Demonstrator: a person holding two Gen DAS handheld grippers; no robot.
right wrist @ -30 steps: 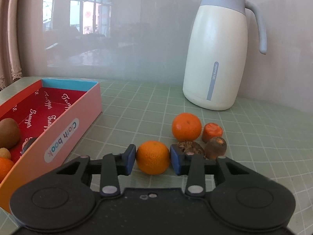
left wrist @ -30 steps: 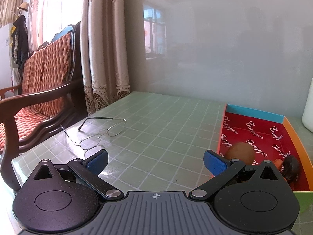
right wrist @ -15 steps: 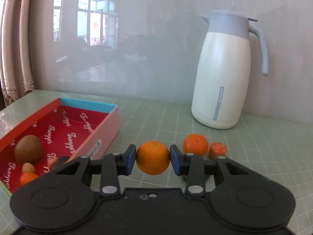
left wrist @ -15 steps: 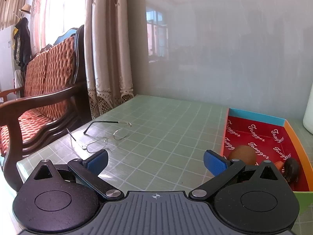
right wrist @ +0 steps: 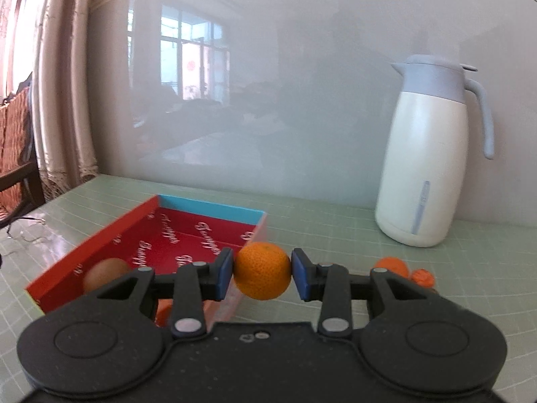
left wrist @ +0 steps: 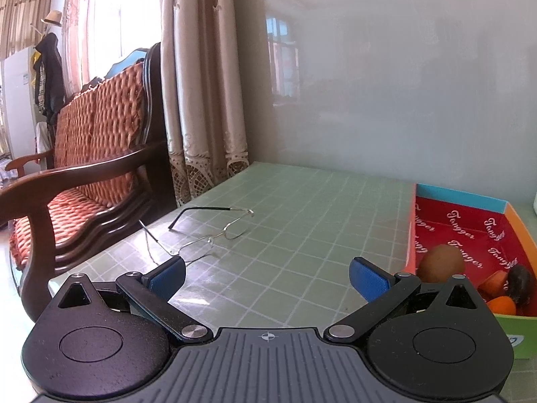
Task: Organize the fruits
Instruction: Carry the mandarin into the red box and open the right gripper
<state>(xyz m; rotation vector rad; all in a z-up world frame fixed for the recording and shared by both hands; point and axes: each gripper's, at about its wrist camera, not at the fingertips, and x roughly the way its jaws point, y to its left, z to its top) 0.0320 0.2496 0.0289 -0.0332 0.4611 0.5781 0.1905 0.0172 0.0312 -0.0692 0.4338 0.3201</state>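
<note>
My right gripper [right wrist: 262, 273] is shut on an orange tangerine [right wrist: 262, 275] and holds it in the air above the near right edge of the red box [right wrist: 174, 235]. A brown kiwi [right wrist: 104, 273] lies in the box. Another tangerine [right wrist: 391, 266] and a small orange piece [right wrist: 423, 277] lie on the table to the right. My left gripper [left wrist: 266, 277] is open and empty over the table, left of the box [left wrist: 470, 221], where the kiwi [left wrist: 441, 262], orange pieces [left wrist: 501, 304] and a dark fruit [left wrist: 520, 283] show.
A white thermos jug [right wrist: 426, 168] stands at the back right by the wall. Wire-frame glasses [left wrist: 204, 231] lie on the green checked table [left wrist: 302, 208] near its left edge. A wooden armchair [left wrist: 84, 174] and curtains stand beyond that edge.
My right gripper has lifted the tangerine off the table and carried it left, over the box edge. The left gripper stays open and has shifted slightly.
</note>
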